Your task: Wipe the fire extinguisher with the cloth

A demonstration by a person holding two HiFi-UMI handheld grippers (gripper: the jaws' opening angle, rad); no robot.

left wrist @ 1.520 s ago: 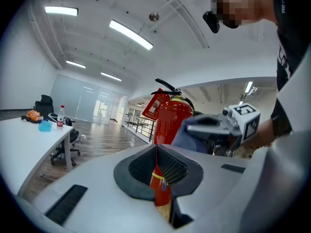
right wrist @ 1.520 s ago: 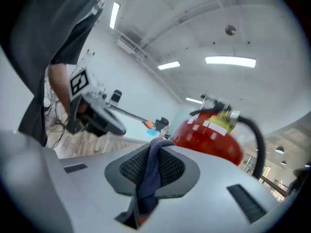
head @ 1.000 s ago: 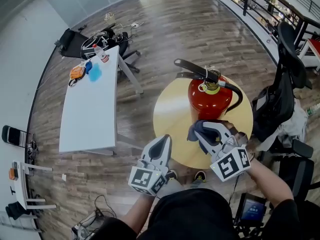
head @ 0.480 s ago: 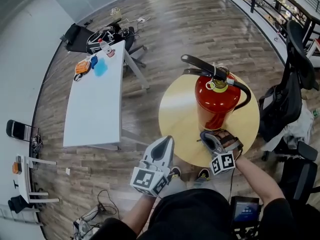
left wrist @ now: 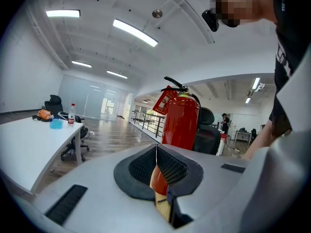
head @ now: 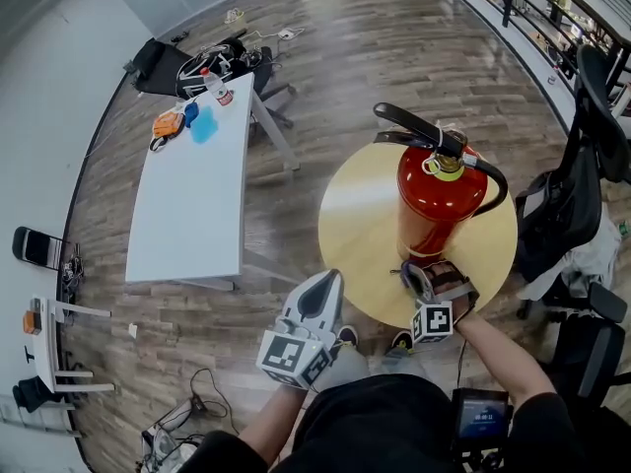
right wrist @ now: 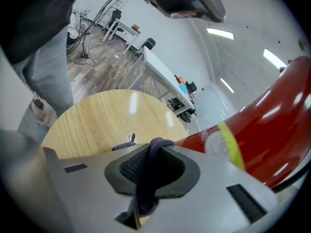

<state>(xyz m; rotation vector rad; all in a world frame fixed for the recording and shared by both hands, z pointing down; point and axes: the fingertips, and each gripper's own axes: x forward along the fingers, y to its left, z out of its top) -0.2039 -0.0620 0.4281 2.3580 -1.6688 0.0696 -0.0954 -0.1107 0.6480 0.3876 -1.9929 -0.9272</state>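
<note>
Head view: the fire extinguisher (head: pixel 432 205) stands upright on the right half of a round wooden table (head: pixel 350 225), with bare tabletop to its left and in front of it. Its body is glossy red, with a black lever and handle on top, a yellowish neck ring and a black hose curving down its right side. The right gripper (head: pixel 416 274) sits low at the table's near edge, right at the foot of the cylinder. The left gripper (head: pixel 320 289) hangs off the table over the floor, close to the person's body and apart from the extinguisher. Open plank floor lies between the round table and a long white desk (head: pixel 187 215) to the left. A black office chair (head: pixel 562 205) crowds the table's right side

Left gripper view: the jaws are pressed together with nothing between them. Past them the red cylinder rises upright, a red tag at its top, with the white desk off to the left

Right gripper view: the jaws are clamped on a fold of dark blue cloth (right wrist: pixel 148 178), which bulges over their tips. The red body fills the right side, very near, showing a label with a yellow-green band. Bare wood runs to the table's curved far rim
</note>
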